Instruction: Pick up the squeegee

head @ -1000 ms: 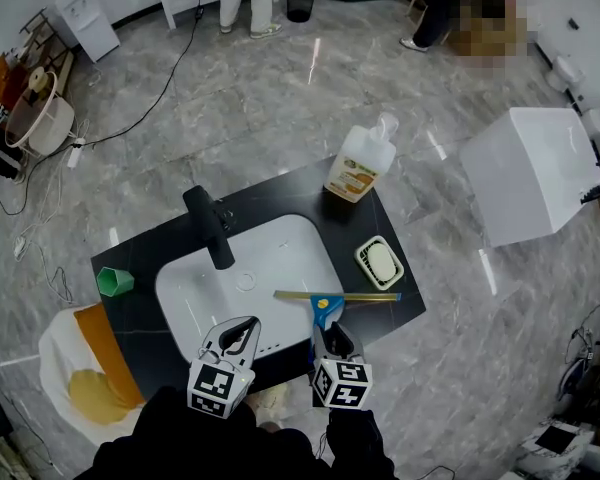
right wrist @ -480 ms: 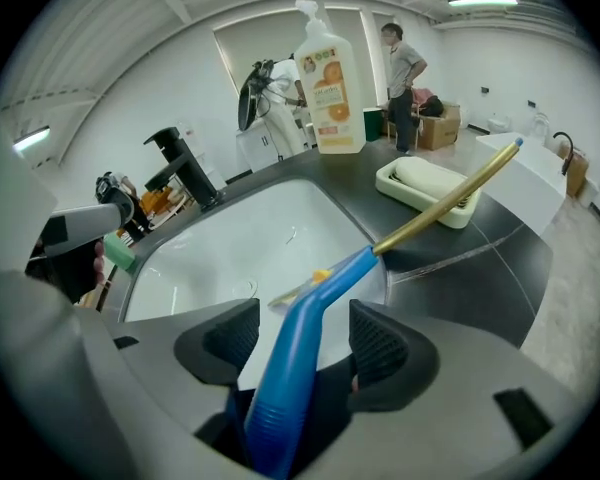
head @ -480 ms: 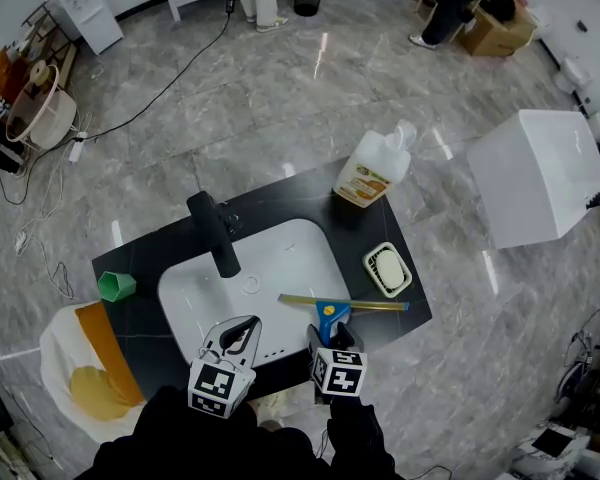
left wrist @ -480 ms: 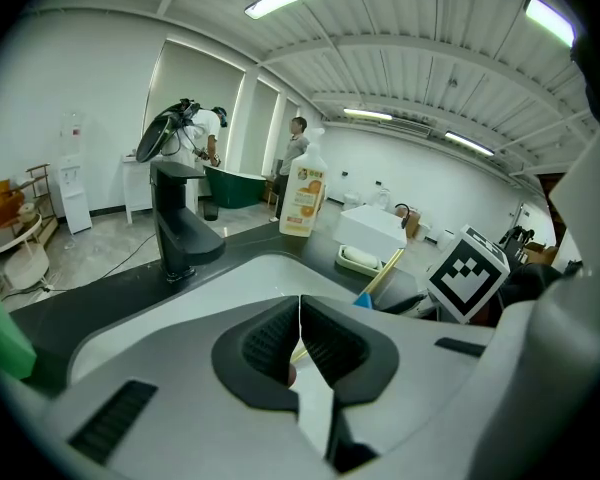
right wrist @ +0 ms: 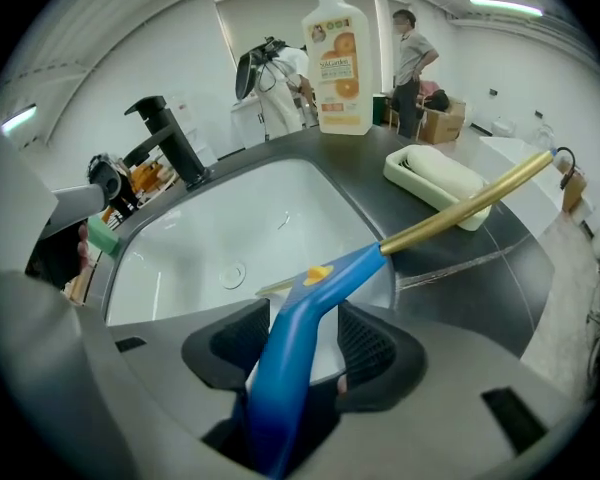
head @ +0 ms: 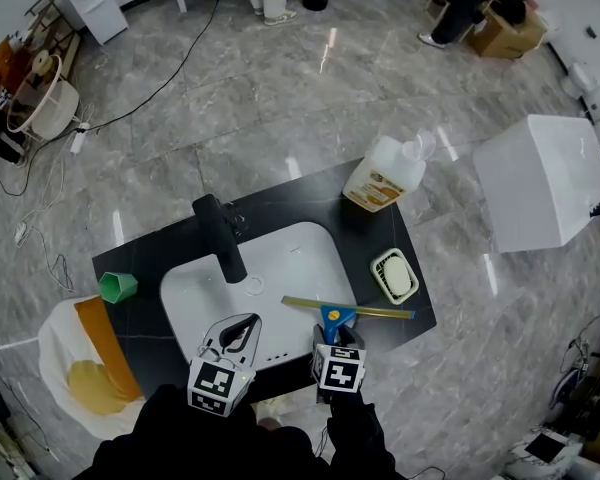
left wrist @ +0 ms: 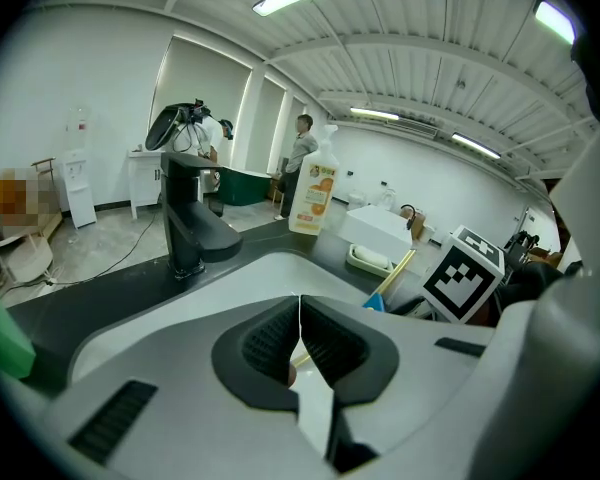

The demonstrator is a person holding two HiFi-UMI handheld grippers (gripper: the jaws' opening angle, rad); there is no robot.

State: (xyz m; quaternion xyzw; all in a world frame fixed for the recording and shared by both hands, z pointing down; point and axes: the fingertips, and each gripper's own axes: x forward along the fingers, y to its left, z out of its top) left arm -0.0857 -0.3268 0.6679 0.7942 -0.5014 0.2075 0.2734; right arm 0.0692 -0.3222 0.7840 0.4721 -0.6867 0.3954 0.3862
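Right gripper (right wrist: 302,348): jaws closing, blue handle of squeegee (right wrist: 325,278) between pads, gap showing on one side, not clamped yet. Gold blade laid across front right corner of white sink (head: 280,258), far end over black counter (head: 140,258), near soap dish (head: 393,274). Left gripper (left wrist: 300,343): jaws pressed together, nothing between, hovering over sink's front edge, pointing toward black faucet (head: 218,233).

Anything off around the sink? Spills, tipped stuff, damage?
Nothing spilled or broken. Only oddity: the squeegee lies across the right rim of the sink, blade half over the basin, half on the counter. The right gripper straddles its blue handle, jaws closing. Bottle upright, soap dish flat.
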